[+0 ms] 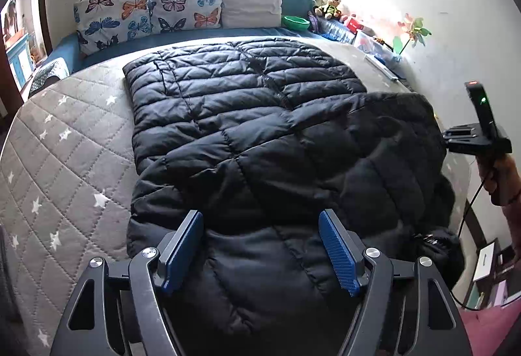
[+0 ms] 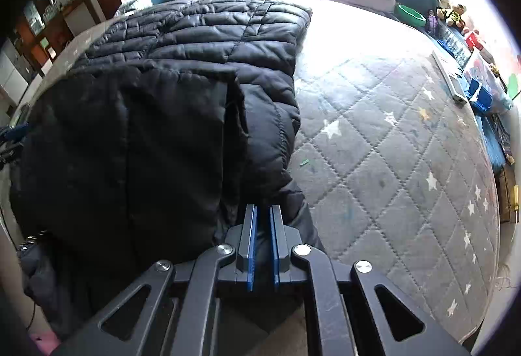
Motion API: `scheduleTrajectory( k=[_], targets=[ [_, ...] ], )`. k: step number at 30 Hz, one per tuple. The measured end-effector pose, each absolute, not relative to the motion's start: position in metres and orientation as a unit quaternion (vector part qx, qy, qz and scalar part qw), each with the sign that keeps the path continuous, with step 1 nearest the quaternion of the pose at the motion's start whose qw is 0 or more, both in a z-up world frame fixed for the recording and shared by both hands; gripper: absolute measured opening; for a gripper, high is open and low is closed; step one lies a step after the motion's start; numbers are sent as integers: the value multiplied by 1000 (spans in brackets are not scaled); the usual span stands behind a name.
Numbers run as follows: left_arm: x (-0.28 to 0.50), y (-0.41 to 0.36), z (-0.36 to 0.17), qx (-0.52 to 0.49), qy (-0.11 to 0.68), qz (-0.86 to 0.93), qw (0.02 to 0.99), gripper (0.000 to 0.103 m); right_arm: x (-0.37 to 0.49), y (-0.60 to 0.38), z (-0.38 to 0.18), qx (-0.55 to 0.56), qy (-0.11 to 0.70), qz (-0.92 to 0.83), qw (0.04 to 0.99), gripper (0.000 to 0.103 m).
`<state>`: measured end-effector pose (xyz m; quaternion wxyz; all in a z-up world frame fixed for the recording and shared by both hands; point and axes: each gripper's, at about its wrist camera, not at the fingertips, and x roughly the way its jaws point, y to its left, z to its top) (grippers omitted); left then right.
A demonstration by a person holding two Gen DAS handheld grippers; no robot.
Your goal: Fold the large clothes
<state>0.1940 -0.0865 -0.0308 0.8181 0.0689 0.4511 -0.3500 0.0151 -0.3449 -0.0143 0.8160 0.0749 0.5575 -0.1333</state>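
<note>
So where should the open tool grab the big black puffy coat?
Probably the near hem of the black coat, coming down from above. The left tool hangs open right over that edge, and the edge lies flat on the bed, thin enough to pinch.

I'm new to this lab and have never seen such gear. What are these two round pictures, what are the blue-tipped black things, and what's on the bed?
A person holds a hand-held claw in each hand; each carries a wide-angle camera looking along its fingers. The left-hand view shows the left claw open above a black puffer coat partly folded on the grey quilted mattress, holding nothing. The right-hand view shows the right claw shut at the coat's near edge; whether fabric is pinched is unclear. Butterfly pillows line the far side.
</note>
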Motion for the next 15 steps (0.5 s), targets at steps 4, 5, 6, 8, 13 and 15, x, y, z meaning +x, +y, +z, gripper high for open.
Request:
scheduleTrajectory(
  k=[4, 5, 6, 8, 13, 15],
  targets=[
    [198, -86, -4, 30, 432, -372, 821, 78, 14, -337, 44, 53, 504, -139, 851, 9],
    [199, -88, 3, 24, 426, -377, 822, 78, 17, -332, 60, 47, 492, -133, 859, 10],
    [201, -91, 8, 18, 423, -382, 822, 78, 21, -325, 73, 43, 482, -121, 867, 10],
    [205, -103, 16, 14, 421, -393, 818, 78, 35, -311, 84, 43, 478, -88, 873, 19],
    [216, -148, 20, 22, 424, -419, 803, 78, 72, -272, 76, 27, 491, -16, 870, 40],
    [218, -167, 16, 22, 426, -433, 794, 78, 88, -257, 63, 13, 499, 9, 866, 40]
  ],
)
